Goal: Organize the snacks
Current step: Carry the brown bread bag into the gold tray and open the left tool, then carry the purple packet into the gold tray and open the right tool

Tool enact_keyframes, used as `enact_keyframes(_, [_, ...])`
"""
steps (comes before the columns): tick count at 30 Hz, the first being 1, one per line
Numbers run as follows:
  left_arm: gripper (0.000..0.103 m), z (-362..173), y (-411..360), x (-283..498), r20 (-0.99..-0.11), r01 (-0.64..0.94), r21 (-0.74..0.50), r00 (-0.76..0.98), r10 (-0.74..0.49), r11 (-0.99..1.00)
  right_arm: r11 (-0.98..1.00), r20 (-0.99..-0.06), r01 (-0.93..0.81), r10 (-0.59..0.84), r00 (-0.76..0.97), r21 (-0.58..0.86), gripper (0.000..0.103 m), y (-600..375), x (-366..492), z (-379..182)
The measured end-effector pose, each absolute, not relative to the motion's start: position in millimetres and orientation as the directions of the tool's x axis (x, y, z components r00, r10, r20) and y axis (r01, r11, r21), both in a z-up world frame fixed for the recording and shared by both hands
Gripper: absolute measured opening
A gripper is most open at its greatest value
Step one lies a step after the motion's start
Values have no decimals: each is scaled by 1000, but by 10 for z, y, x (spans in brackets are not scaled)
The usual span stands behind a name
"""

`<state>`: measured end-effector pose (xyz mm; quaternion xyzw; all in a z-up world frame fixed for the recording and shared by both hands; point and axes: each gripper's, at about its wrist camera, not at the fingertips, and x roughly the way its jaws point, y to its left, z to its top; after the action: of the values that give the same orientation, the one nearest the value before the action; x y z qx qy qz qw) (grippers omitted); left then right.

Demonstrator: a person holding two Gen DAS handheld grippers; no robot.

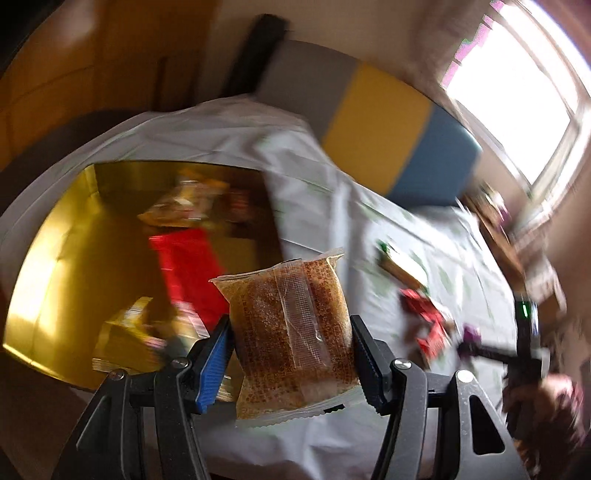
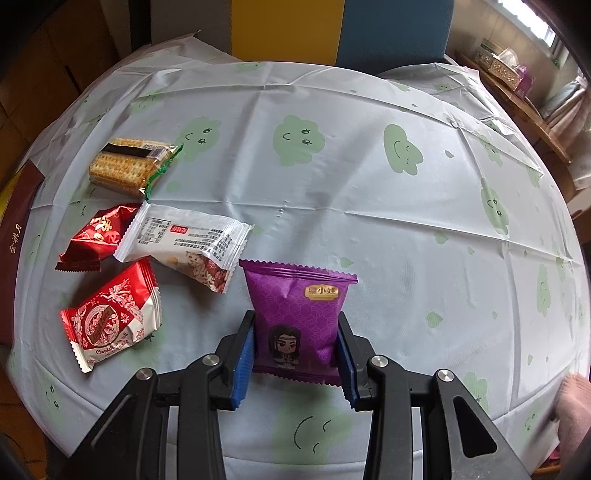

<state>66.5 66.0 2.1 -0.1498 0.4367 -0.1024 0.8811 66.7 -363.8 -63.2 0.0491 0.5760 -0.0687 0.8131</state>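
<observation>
My left gripper (image 1: 290, 332) is shut on a clear-wrapped brown snack pack (image 1: 291, 332) and holds it in the air beside a gold box (image 1: 66, 266) that holds several snacks, one of them red (image 1: 188, 266). The view is motion-blurred. My right gripper (image 2: 295, 339) is shut on a purple snack pack (image 2: 297, 314) just above the tablecloth (image 2: 369, 221). To its left lie a cracker pack (image 2: 125, 162), a dark red pack (image 2: 98, 236), a white pack (image 2: 184, 243) and a red-and-white chocolate pack (image 2: 110, 321).
A yellow and blue panel (image 2: 332, 29) stands behind the table. A wooden shelf with boxes (image 2: 517, 77) is at the far right. The gold box's dark red edge (image 2: 18, 221) shows at the left of the right wrist view.
</observation>
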Motion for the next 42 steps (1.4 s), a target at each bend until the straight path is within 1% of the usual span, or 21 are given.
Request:
enact_keyframes(3, [62, -23, 946, 816, -748, -35, -396, 592, -300, 918, 987, -943, 161, -50, 328, 4, 40, -3626, 660, -623])
enact_keyframes(6, [62, -66, 1086, 963, -753, -75, -408, 592, -289, 910, 988, -943, 156, -49, 329, 3, 40, -3590, 660, -618])
enact_keyframes(14, [62, -223, 1116, 1519, -766, -121, -456, 559, -319, 882, 988, -944, 157, -41, 328, 11, 40, -3592, 671, -603])
enact_keyframes(22, [63, -441, 1032, 1935, -794, -136, -438, 521, -312, 889, 987, -944, 159, -38, 328, 15, 40, -3623, 679, -607])
enact_keyframes(27, [63, -383, 1026, 1925, -795, -140, -399, 545, -266, 906, 987, -944, 159, -40, 328, 14, 40, -3626, 688, -612])
enact_keyframes(30, [62, -266, 984, 1777, -803, -134, -291, 573, -165, 947, 988, -943, 156, -44, 329, 8, 40, -3615, 695, -612])
enact_keyframes(36, [62, -13, 860, 1340, -763, -116, -133, 646, -27, 984, 988, -942, 155, -49, 332, 4, 40, -3594, 682, -607])
enact_keyframes(42, [62, 159, 785, 922, -708, -119, -43, 704, 54, 992, 989, -940, 149, -57, 336, -7, 40, -3551, 660, -587])
